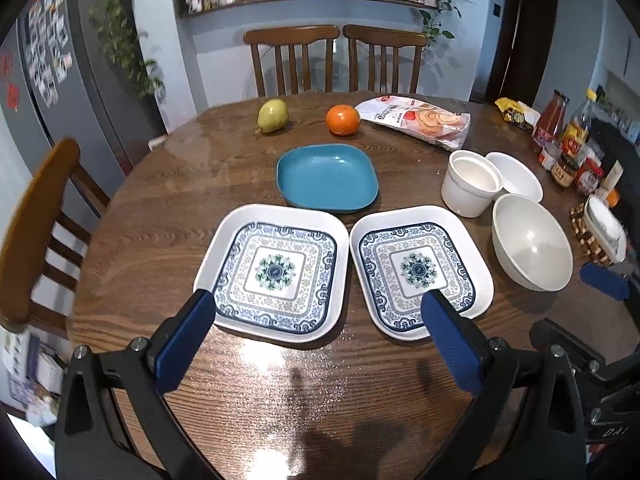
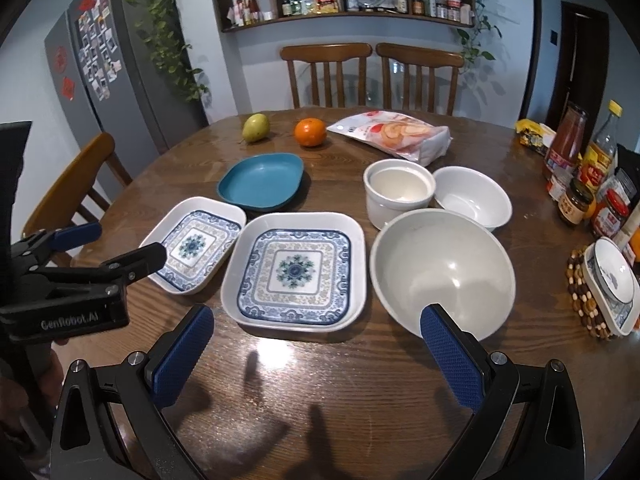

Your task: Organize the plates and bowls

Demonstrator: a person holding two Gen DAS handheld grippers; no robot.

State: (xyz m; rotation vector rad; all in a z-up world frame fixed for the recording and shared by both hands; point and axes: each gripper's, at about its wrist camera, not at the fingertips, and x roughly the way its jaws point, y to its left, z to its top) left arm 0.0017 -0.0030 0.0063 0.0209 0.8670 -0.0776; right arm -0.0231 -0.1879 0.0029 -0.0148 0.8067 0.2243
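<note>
Both grippers, left [image 1: 318, 306] and right [image 2: 316, 322], hover empty with jaws wide before two patterned plates [image 1: 274, 272].

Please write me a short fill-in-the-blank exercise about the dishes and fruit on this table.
1. The plain plate behind the two patterned plates is coloured ____.
2. The number of patterned square plates is ____.
3. The fruit to the left of the orange is a ____.
4. Both the left hand-held gripper and the right hand-held gripper are ____.

Missing words: blue; two; pear; open
</note>
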